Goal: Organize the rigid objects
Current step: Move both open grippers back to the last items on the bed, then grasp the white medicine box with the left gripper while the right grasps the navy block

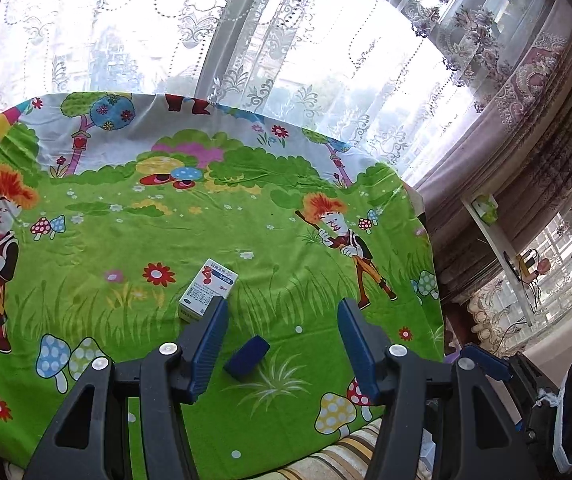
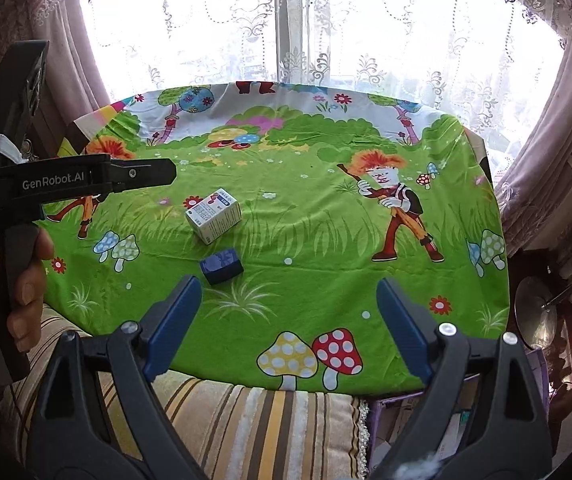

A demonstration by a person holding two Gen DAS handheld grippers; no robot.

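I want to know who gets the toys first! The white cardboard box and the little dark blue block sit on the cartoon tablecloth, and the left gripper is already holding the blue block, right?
Not quite. The left gripper is open and holds nothing, as the left wrist view shows. The little dark blue block and the white cardboard box do sit on the cartoon tablecloth.

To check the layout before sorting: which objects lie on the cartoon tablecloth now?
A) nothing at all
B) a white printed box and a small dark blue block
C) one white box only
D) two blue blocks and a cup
B: a white printed box lies on the tablecloth, with a small dark blue block just in front of it, nearer the camera.
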